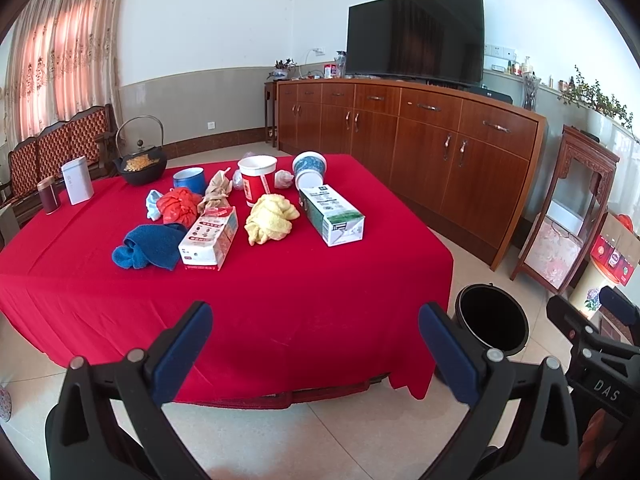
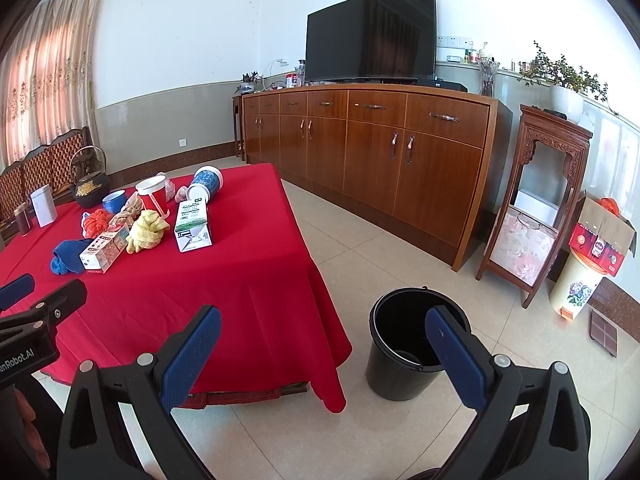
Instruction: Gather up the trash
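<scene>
Hovering short of table (image 1: 280,300), both grippers (image 1: 316,336) (image 2: 324,344) spread, holding nothing; cartons (image 1: 332,216), cups (image 1: 256,180), wrappers uncollected; bin (image 2: 404,344) apparently near-empty.

A red-clothed tabletop (image 1: 280,280) carries two cartons lying flat, one green and white (image 1: 332,214), one red and white (image 1: 210,238), with a yellow cloth (image 1: 270,218) between them. A blue cloth (image 1: 146,246) touches the red carton. A black bucket (image 2: 404,344) stands on the tiled floor (image 2: 400,260) beside it.
</scene>
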